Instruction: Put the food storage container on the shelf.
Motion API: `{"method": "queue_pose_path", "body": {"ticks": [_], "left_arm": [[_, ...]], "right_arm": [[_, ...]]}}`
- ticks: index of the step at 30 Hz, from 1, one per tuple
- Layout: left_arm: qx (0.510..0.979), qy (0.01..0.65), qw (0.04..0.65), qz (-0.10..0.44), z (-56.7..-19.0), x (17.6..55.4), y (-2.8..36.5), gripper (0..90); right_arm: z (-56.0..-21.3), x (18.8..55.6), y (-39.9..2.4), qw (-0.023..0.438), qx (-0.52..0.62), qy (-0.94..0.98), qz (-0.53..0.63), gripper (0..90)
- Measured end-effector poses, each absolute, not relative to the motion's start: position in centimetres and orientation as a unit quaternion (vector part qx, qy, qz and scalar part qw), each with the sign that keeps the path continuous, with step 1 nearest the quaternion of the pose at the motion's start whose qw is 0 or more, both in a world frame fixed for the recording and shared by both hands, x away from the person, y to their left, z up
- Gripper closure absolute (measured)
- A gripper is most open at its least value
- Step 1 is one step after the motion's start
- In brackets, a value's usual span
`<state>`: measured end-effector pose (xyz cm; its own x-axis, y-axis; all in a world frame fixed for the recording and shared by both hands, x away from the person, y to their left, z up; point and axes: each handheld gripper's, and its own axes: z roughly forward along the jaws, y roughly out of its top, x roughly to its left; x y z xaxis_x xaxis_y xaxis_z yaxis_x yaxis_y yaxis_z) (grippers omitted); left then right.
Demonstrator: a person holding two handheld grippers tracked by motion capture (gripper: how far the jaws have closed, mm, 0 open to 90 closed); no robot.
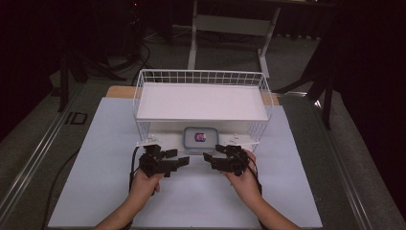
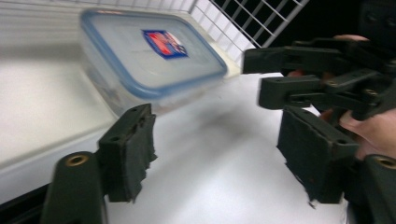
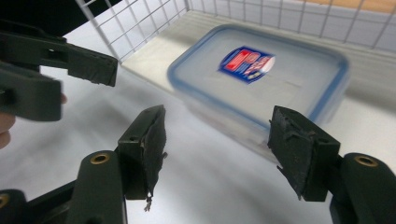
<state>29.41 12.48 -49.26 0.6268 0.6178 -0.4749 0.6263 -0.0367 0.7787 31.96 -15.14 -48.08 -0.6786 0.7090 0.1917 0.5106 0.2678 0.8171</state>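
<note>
Left gripper (image 1: 183, 161): jaws spread apart, nothing between the pads, just in front of the plastic container (image 1: 200, 139) and a little to its left side, not touching. In the left gripper view, both black jaws well parted over bare white surface, the container (image 2: 152, 56) beyond them, slightly blurred.

Right gripper (image 1: 208, 157): jaws also spread, nothing pinched, just in front of the container and a little to its right side, apart from it. In the right gripper view, the container (image 3: 261, 79) beyond the two pads, near their tips but free of them. Tips of the two grippers close to each other, facing inward, in front of the container.

Container: clear box with blue-edged lid and a red and blue label on top, lying flat on the lower level of the white wire rack (image 1: 201, 76), at the front middle, under the white upper shelf (image 1: 201, 101).

Rack standing on the white table cover (image 1: 95, 182), behind both hands.
</note>
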Motion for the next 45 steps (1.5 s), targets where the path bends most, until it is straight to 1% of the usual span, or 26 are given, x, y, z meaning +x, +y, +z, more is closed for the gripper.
{"method": "queue_pose_path", "body": {"ticks": [2, 3, 5, 6, 7, 8, 9, 10, 11, 12, 13, 15, 17, 20, 30, 38, 43, 45], "left_arm": [[0.723, 0.423, 0.546, 0.002, -49.1, 28.7, 12.5, 23.9], [0.722, 0.415, 0.553, 0.004, -49.1, 28.3, 12.4, 23.8], [0.719, 0.404, 0.566, 0.016, -48.9, 27.5, 12.4, 19.2], [0.721, 0.401, 0.564, 0.021, -48.8, 27.3, 12.3, 18.0], [0.725, 0.398, 0.562, 0.020, -48.8, 27.2, 12.3, 15.4], [0.727, 0.399, 0.559, 0.027, -48.8, 27.0, 12.2, 12.6], [0.729, 0.399, 0.555, 0.040, -48.8, 26.9, 12.2, 8.6], [0.735, 0.396, 0.548, 0.046, -48.9, 26.9, 12.2, 0.4], [0.738, 0.401, 0.541, 0.047, -49.0, 27.0, 12.2, 0.3], [0.740, 0.404, 0.536, 0.046, -49.2, 27.1, 12.2, 0.3], [0.741, 0.403, 0.535, 0.042, -49.4, 27.1, 12.2, 0.3], [0.742, 0.403, 0.534, 0.043, -49.8, 27.2, 12.3, 0.3], [0.744, 0.405, 0.530, 0.050, -50.0, 27.1, 12.2, 0.3], [0.744, 0.401, 0.530, 0.068, -50.1, 27.0, 12.3, 0.3], [0.740, 0.409, 0.529, 0.075, -50.2, 27.2, 12.8, 0.4], [0.741, 0.408, 0.527, 0.079, -50.3, 27.2, 12.8, 0.4], [0.742, 0.407, 0.527, 0.081, -50.3, 27.2, 12.8, 0.4], [0.742, 0.410, 0.524, 0.081, -50.4, 27.3, 12.8, 0.4]], "right_arm": [[-48.3, 31.6, -14.8, 0.112, 0.385, 0.792, 0.460, 39.5], [-48.5, 31.4, -14.5, 0.116, 0.384, 0.795, 0.455, 43.2], [-48.7, 31.1, -14.1, 0.128, 0.385, 0.799, 0.445, 49.0], [-48.8, 31.0, -13.9, 0.133, 0.383, 0.803, 0.437, 54.3], [-48.9, 30.9, -13.7, 0.129, 0.381, 0.807, 0.432, 57.1], [-49.1, 30.8, -13.5, 0.125, 0.382, 0.809, 0.428, 58.3], [-49.2, 30.8, -13.4, 0.122, 0.383, 0.812, 0.424, 63.8], [-49.4, 30.7, -13.3, 0.123, 0.379, 0.817, 0.417, 69.9], [-49.7, 30.7, -13.1, 0.126, 0.376, 0.821, 0.412, 73.0], [-49.9, 30.7, -13.0, 0.126, 0.375, 0.823, 0.408, 79.4], [-50.2, 30.7, -12.9, 0.126, 0.375, 0.826, 0.402, 83.3], [-50.7, 30.9, -12.6, 0.124, 0.377, 0.830, 0.392, 88.8], [-51.3, 31.3, -12.5, 0.117, 0.382, 0.832, 0.385, 89.8], [-51.7, 31.9, -12.5, 0.125, 0.387, 0.830, 0.382, 89.9], [-52.1, 34.0, -12.1, 0.135, 0.405, 0.824, 0.372, 89.8], [-52.3, 34.8, -11.5, 0.135, 0.409, 0.820, 0.376, 89.8], [-52.3, 36.0, -11.7, 0.142, 0.426, 0.809, 0.380, 89.8], [-52.4, 36.3, -11.6, 0.137, 0.429, 0.807, 0.381, 89.8]]}}
